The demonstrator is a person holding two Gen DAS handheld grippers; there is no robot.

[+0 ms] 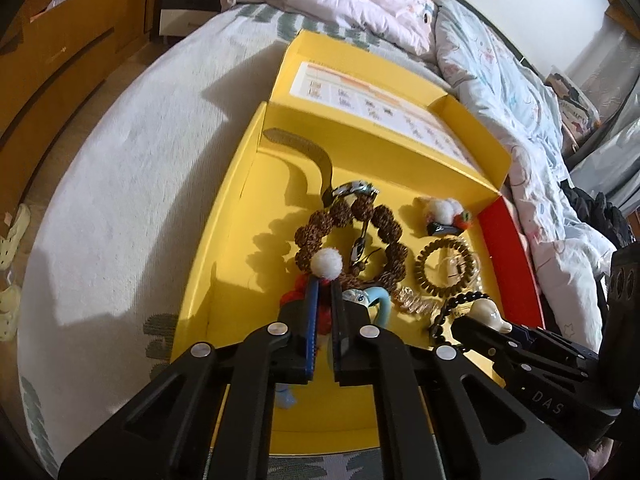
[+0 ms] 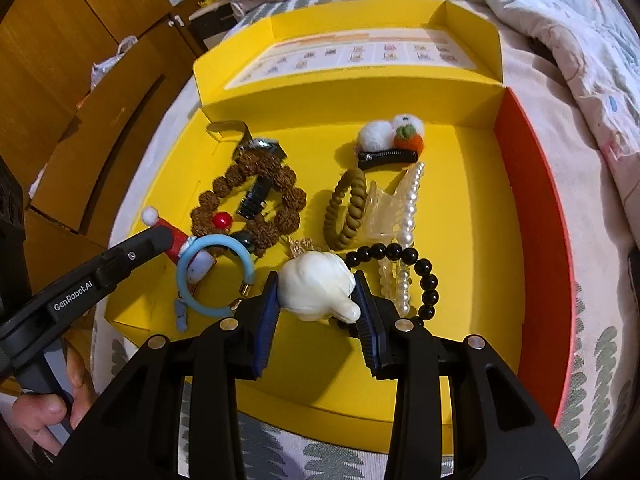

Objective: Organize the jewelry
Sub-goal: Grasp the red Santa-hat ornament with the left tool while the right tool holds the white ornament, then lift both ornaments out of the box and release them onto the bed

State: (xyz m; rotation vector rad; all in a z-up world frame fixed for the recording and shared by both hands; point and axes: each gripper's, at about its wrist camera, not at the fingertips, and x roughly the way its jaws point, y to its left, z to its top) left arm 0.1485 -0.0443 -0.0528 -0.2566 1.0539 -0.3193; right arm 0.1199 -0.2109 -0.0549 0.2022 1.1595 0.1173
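An open yellow box (image 1: 240, 216) (image 2: 460, 352) on the bed holds the jewelry. My left gripper (image 1: 325, 286) is shut on a red Santa-hat clip with a white pompom (image 1: 327, 263) (image 2: 168, 229), low over the box's near left. My right gripper (image 2: 316, 300) is shut on a cream shell-shaped ornament (image 2: 316, 286) (image 1: 490, 312), strung on a black bead bracelet (image 2: 424, 276). Nearby lie a brown seed-bead bracelet (image 1: 384, 220) (image 2: 288, 208), a light-blue bangle (image 2: 208, 304), an olive coil hair tie (image 1: 444, 268) (image 2: 348, 212), a pearl strand (image 2: 412, 208), a watch (image 1: 352, 190) (image 2: 260, 146) and a pompom hair clip (image 1: 444, 216) (image 2: 392, 140).
The box's raised lid (image 2: 360, 60) with a printed sheet stands at the far side; its right wall is red (image 2: 532, 216). A rumpled quilt (image 1: 500, 80) lies on the bed to the right. Wooden cabinets (image 2: 80, 80) stand to the left.
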